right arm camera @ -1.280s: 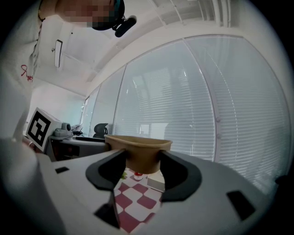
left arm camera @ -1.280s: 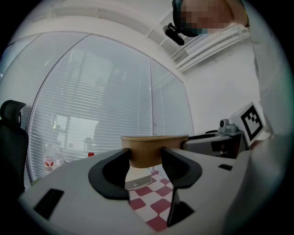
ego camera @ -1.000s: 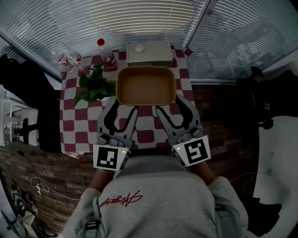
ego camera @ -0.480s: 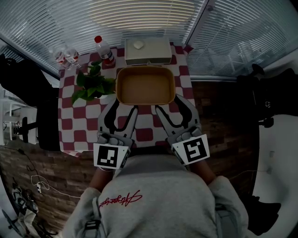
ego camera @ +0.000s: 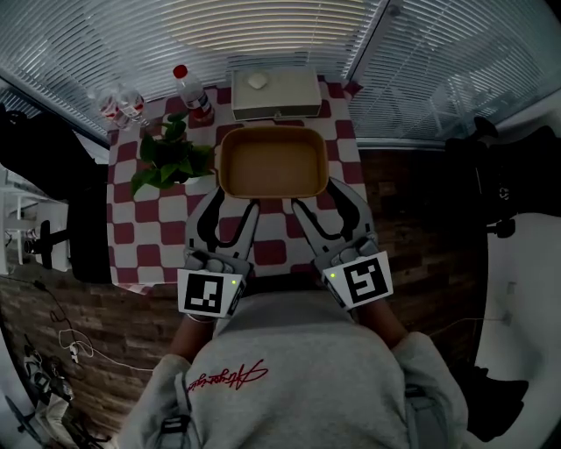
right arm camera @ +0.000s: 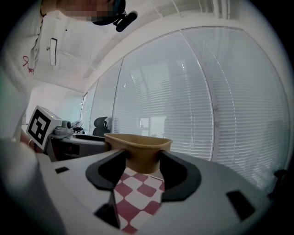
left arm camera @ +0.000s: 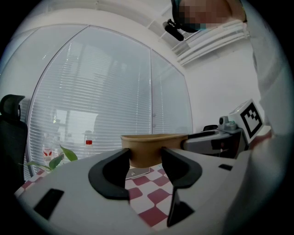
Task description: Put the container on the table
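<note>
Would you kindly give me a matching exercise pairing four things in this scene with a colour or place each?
Things: 1 container; 2 plant; 3 bottle; 4 box.
Descriptions: A red cap; B green leaves; C tan, empty inside; D white, beyond the container.
Pairs: 1-C; 2-B; 3-A; 4-D.

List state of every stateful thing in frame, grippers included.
container: empty, upright, held above the checked table by both grippers
left gripper: shut on the container's near left corner
right gripper: shut on the container's near right corner
red-capped bottle: upright, capped
potted plant: upright
white box: closed
blinds: lowered
</note>
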The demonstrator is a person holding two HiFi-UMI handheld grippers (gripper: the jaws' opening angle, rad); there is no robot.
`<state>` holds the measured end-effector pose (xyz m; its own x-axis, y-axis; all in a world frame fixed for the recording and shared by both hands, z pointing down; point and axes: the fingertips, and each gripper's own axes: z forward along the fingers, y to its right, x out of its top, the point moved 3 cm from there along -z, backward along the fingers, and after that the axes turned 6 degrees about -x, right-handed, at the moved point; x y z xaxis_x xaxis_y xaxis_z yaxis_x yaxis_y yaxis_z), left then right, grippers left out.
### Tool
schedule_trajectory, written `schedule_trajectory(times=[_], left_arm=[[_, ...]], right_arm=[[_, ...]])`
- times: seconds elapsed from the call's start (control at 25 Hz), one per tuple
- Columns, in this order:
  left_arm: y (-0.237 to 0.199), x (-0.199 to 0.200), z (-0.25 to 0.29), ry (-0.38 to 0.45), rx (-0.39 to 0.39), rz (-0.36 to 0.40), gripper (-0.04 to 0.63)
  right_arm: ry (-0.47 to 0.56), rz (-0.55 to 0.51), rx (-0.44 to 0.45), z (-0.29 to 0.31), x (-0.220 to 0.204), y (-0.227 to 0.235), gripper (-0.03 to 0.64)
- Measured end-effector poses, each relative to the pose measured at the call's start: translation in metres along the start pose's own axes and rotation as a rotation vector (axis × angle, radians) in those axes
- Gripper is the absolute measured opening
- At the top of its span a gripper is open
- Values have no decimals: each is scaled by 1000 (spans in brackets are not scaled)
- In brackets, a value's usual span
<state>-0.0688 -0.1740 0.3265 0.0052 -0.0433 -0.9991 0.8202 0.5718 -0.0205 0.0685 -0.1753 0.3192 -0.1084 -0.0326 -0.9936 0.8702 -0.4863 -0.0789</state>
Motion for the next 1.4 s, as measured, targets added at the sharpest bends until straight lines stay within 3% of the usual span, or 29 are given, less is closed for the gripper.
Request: schedule_trajectory(times=[1.4], left_arm=[[-6,-41,-2,-99,-3,-36,221]], right_arm=[[-99,21,11,11,-37,-9,232]])
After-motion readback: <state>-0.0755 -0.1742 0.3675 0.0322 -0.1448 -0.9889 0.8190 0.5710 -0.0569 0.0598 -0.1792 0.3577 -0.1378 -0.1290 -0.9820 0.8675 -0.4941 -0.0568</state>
